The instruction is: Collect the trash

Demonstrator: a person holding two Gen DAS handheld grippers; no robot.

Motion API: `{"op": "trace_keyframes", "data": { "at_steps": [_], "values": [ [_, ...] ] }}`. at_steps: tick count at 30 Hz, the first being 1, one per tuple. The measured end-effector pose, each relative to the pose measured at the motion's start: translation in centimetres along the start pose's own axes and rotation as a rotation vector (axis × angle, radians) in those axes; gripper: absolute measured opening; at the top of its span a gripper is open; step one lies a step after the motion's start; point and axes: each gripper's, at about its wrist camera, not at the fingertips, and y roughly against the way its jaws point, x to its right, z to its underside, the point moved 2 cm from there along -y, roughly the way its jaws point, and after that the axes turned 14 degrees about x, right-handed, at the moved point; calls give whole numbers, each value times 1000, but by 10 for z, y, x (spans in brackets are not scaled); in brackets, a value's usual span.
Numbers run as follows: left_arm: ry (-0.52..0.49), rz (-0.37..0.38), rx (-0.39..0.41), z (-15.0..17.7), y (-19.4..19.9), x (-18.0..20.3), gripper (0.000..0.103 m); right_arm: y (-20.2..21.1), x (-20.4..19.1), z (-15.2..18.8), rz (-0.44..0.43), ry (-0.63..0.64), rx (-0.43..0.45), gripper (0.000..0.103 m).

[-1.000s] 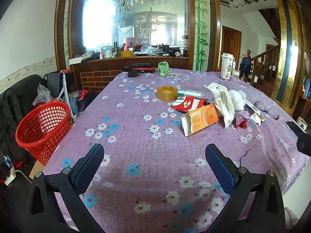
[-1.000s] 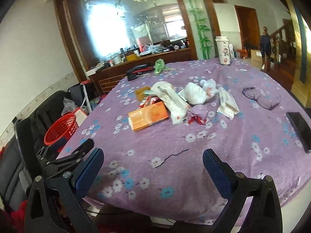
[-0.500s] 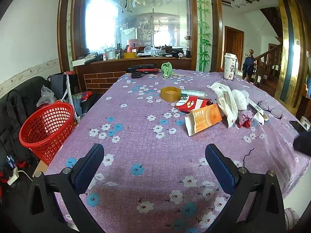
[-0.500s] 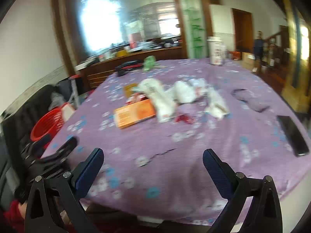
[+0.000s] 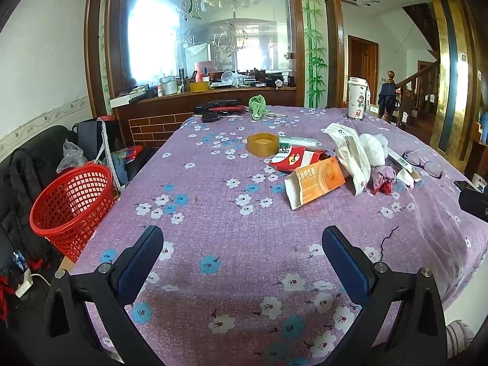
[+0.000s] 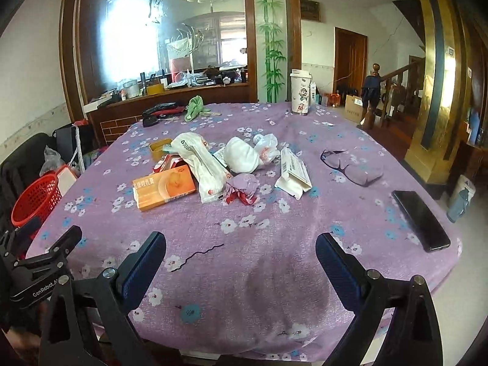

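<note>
Right gripper (image 6: 241, 262) swung back toward the trash pile (image 6: 225, 164) (blur's gone); both sets of fingers spread, empty; left gripper (image 5: 241, 253) barely moved, nothing grabbed yet.

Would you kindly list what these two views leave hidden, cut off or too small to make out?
- Red basket: its bottom is hidden by its own mesh wall in the left view; the table edge cuts it in the right view.
- Red packet: largely covered by the orange box and white bag in the right view.
- Orange box print: too small to read.
- Phone: cut off by the right gripper in the left view.
</note>
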Motion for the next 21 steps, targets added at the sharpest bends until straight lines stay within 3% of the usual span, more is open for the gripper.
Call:
{"op": "trace_keyframes", "data": {
  "at_steps": [21],
  "values": [
    [-20, -17, -43, 10, -10, -2, 103, 3, -6, -4, 33, 56, 37, 100]
  ]
}}
